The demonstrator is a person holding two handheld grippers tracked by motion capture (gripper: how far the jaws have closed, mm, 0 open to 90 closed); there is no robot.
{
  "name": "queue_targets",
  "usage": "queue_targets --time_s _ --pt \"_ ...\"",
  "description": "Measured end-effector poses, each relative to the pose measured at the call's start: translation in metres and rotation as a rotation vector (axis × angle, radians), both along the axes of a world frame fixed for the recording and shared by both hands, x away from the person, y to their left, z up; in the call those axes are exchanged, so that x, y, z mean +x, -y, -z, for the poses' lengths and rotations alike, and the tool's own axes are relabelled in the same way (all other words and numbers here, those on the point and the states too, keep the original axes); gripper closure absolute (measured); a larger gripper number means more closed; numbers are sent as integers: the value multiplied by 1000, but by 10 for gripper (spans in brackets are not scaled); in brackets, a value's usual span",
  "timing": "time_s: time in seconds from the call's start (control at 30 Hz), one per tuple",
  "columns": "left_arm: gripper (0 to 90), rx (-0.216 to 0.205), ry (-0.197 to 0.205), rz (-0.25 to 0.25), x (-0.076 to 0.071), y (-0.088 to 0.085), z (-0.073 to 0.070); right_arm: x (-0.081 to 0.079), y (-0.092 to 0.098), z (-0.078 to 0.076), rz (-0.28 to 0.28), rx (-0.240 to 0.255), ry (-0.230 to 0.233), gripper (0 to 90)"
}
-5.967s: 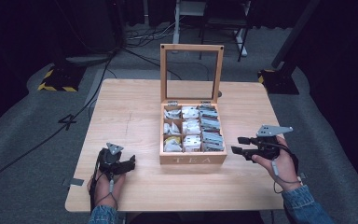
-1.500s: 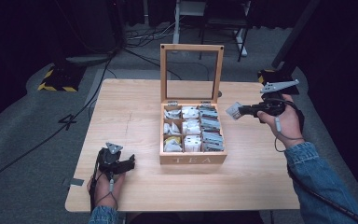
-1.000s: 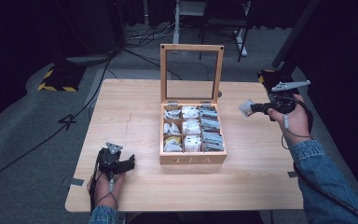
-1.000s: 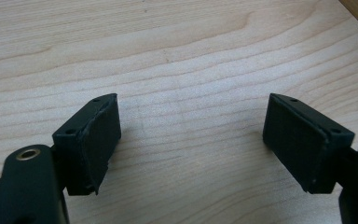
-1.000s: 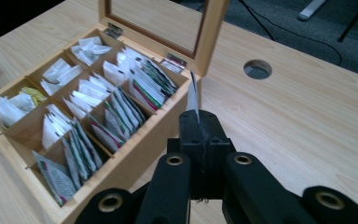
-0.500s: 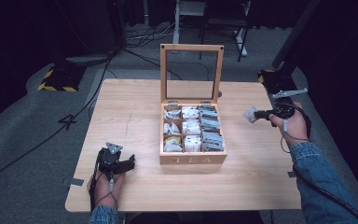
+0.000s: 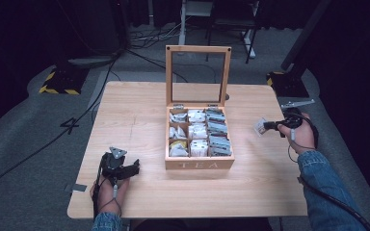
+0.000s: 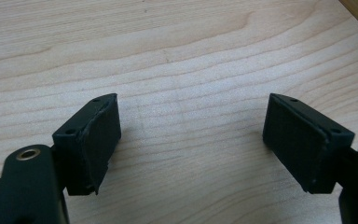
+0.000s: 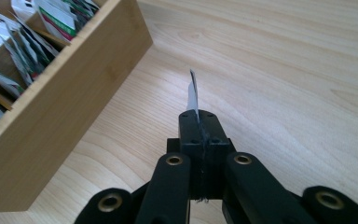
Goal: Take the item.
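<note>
right gripper (image 7: pixel 265 126) jaws clamped on a tea bag (image 7: pixel 259 126), held right of the box (image 7: pixel 200 164); left gripper (image 8: pixel 191 140) jaws wide, idle on worktop (image 7: pixel 139 110). next, likely: lower and release.

Tea box (image 7: pixel 200 163) at table (image 7: pixel 135 115) centre, lid upright behind; sachets (image 7: pixel 197 131) in compartments. Left gripper (image 7: pixel 134 168) on table left of box; right gripper (image 7: pixel 265 126) w/ sachet (image 7: pixel 259 127) right of box.

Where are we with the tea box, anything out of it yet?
Done: the tea box stands open, lid upright. In hand: the right gripper is clamped on one tea packet, right of the box above the table. Left: setting it down; the left gripper rests open.
</note>
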State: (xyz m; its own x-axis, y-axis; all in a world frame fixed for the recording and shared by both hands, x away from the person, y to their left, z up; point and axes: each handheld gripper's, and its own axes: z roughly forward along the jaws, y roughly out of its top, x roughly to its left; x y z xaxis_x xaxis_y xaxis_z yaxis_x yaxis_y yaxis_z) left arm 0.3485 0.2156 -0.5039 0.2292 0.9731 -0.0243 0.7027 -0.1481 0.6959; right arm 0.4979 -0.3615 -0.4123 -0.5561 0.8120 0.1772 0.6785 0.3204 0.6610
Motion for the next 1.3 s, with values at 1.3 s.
queue_targets --time_s 1.3 --pt "197 -2 -1 0 0 0 0 -2 25 39 117 -27 -51 601"
